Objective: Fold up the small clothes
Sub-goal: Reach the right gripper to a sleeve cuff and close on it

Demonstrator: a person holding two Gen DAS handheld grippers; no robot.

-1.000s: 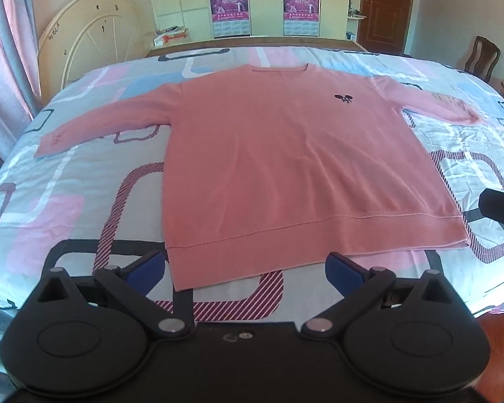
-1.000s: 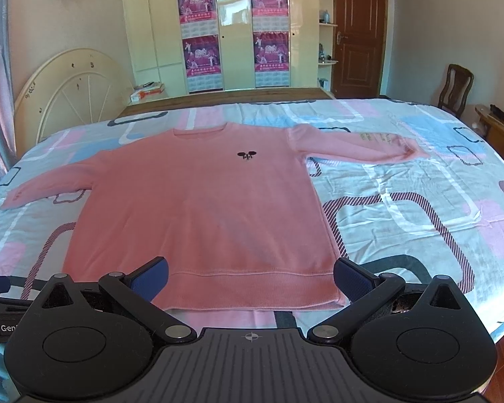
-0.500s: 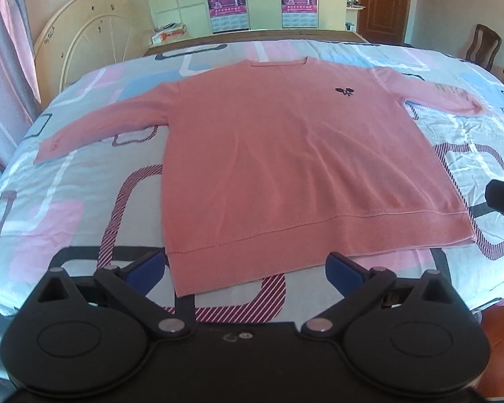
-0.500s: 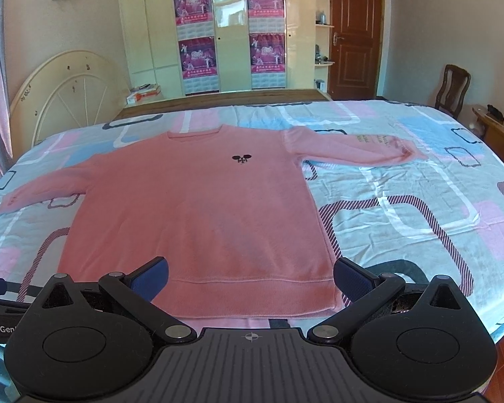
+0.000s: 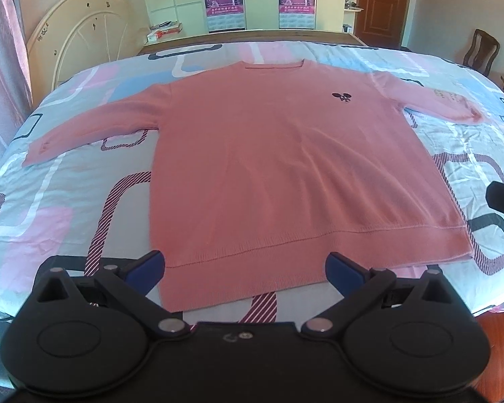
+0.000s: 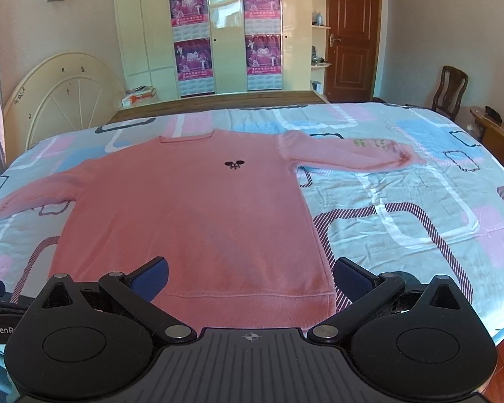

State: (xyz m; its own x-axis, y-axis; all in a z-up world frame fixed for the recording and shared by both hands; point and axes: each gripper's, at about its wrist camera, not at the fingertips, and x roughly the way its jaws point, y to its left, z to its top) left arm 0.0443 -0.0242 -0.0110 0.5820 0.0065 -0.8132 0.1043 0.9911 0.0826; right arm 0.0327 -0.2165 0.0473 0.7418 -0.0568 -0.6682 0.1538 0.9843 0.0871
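A: Where's the sweater being kept rn?

B: It's being laid flat, front up, on the bed, neck toward the far headboard, hem nearest the cams. Prob spread that way so every edge can be reached for folding.

A: Going L to R, what's being shown?

B: Left sleeve is being stretched out sideways, cuff near the bed's left edge. Then the body w/ a small dark logo on the chest. Then the right sleeve, also being held out straight, some print near its cuff.

A: Left tool?

B: It's being held released, jaws spread wide, nothing between them. It's being hovered over the hem's left corner, likely bc that corner is meant to be pinched first. Contact w/ fabric can't be told.

A: Right tool?

B: Also being held unclenched and empty, jaws apart, being lined up over the hem's right part. Judged: both are being placed at the bottom edge so the hem can be lifted evenly. No fold is being seen yet, so the task is judged as barely begun.
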